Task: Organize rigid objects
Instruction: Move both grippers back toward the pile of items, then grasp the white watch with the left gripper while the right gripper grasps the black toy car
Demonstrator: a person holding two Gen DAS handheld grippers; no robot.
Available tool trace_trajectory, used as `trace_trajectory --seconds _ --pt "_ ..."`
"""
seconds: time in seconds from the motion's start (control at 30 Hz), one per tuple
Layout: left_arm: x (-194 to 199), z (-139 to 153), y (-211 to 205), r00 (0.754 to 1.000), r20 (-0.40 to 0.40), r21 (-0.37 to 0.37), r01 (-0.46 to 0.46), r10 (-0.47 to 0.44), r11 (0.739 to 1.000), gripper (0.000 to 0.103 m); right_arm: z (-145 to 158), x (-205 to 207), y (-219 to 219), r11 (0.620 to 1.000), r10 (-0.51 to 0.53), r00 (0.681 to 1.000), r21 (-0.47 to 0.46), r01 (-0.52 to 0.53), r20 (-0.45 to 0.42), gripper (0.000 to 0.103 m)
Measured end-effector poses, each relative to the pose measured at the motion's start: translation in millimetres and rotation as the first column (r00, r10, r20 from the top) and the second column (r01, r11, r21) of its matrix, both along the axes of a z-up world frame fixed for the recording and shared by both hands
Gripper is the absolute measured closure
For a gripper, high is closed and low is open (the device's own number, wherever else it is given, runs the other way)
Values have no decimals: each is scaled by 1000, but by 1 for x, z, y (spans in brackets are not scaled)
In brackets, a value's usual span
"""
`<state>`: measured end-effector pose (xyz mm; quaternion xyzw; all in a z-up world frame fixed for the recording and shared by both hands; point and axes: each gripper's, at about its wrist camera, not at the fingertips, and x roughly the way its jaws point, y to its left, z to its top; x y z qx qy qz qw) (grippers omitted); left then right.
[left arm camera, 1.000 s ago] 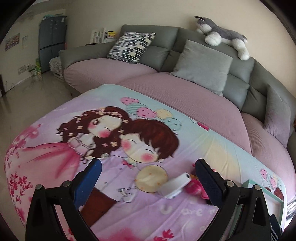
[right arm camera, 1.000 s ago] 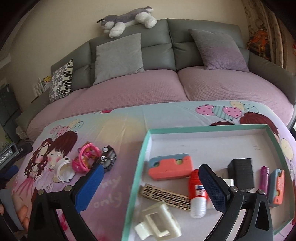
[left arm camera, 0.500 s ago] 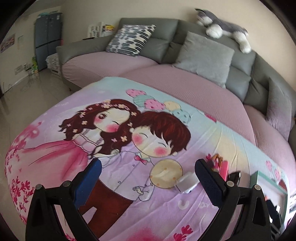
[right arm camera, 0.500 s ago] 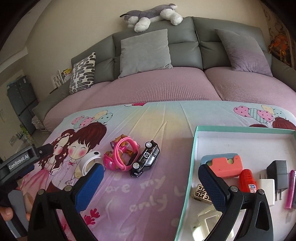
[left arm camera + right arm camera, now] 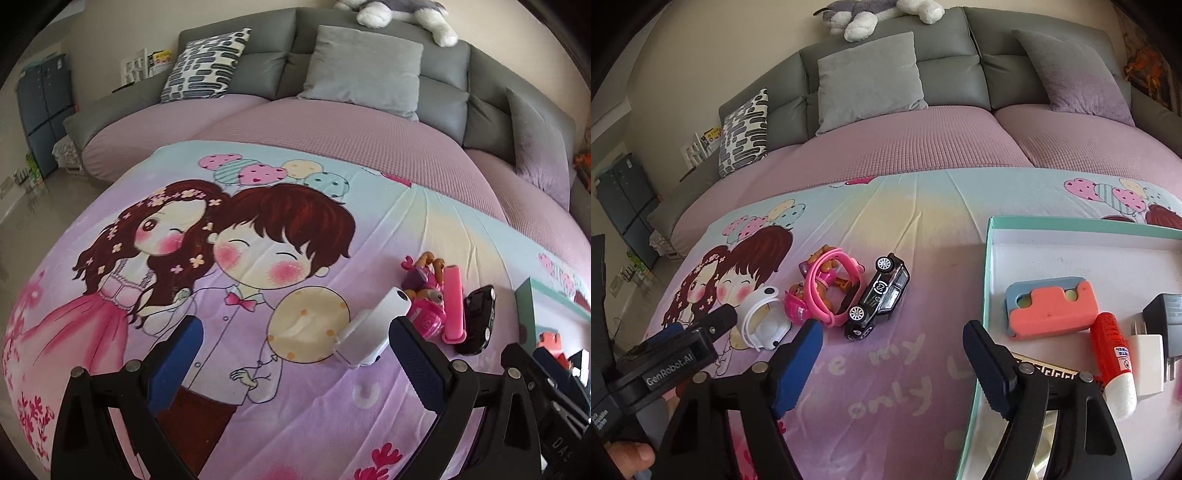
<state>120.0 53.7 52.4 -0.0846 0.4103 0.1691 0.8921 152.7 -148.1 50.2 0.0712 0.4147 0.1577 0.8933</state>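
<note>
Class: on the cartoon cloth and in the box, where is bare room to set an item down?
Free: the cloth between the black toy car and the box, and the box's far end beyond the orange block. Crowded: around the pink watch and white piece.

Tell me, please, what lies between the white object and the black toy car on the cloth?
The pink toy watch lies between the white object and the black toy car, best seen in the right wrist view.

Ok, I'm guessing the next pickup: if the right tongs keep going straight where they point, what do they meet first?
Probably the black toy car, lying just ahead of the open right tongs, beside the pink watch. Nothing is between the pads yet; depth is uncertain.
</note>
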Motion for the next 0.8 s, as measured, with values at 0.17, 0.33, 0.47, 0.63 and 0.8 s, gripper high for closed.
trace_trajectory --seconds 0.17,0.33,0.47,0.63,0.8 --pt "9 -7 -10 998 0 -2 58 -58 998 2 -1 4 3 1000 -4 1000 -15 4 -7 31" --pt "13 -10 -9 998 11 -31 69 -69 997 3 2 13 8 1000 1 1000 -4 -1 -3 41" --pt "15 -13 -6 998 23 -37 61 -60 997 3 -1 24 18 1000 21 1000 4 -21 -14 46" --pt "21 -18 -8 996 16 -50 85 -84 995 11 -13 31 23 1000 17 999 1 -17 -49 54" --pt "25 -19 -11 995 8 -63 104 -104 993 20 -17 36 19 1000 0 998 18 1 -57 58"
